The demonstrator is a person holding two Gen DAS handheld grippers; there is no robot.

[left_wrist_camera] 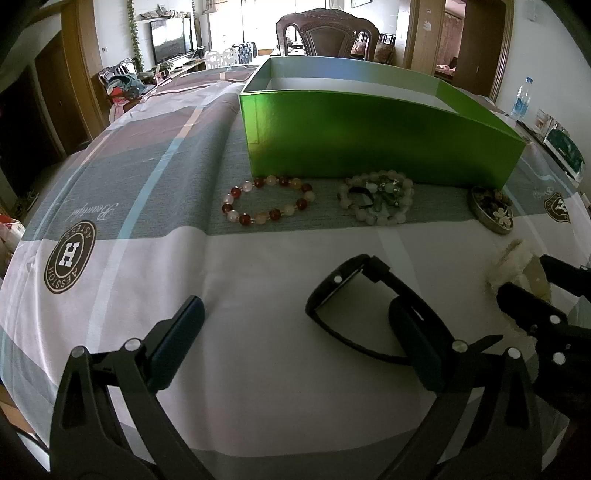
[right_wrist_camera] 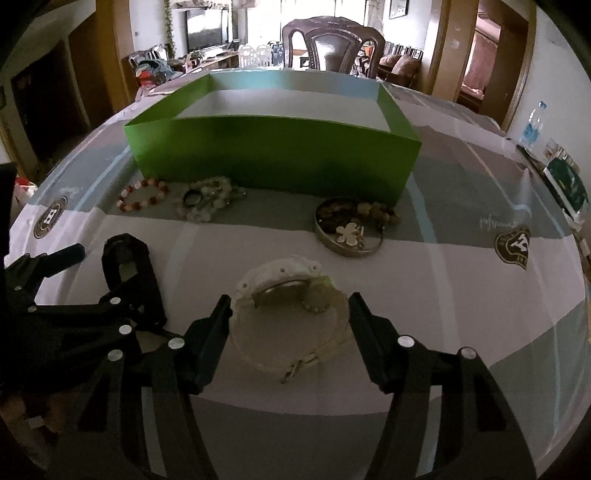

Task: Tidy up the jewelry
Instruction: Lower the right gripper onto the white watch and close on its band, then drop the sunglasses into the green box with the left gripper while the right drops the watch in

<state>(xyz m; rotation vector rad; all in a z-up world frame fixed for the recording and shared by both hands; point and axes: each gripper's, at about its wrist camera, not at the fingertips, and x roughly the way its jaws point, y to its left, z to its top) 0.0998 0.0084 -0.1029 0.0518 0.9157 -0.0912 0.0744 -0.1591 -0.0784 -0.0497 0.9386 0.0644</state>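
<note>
An open green box stands at the back of the table; it also shows in the right wrist view. In front of it lie a red-and-white bead bracelet, a pale bead bracelet tangled with other pieces, and a round metal dish of jewelry. A black watch lies by my left gripper, which is open; its right finger rests over the strap. My right gripper is open, its fingers either side of a white watch.
A patterned tablecloth covers the table. A dark wooden chair stands behind the box. A water bottle and boxed items sit at the far right edge. The left gripper shows in the right wrist view.
</note>
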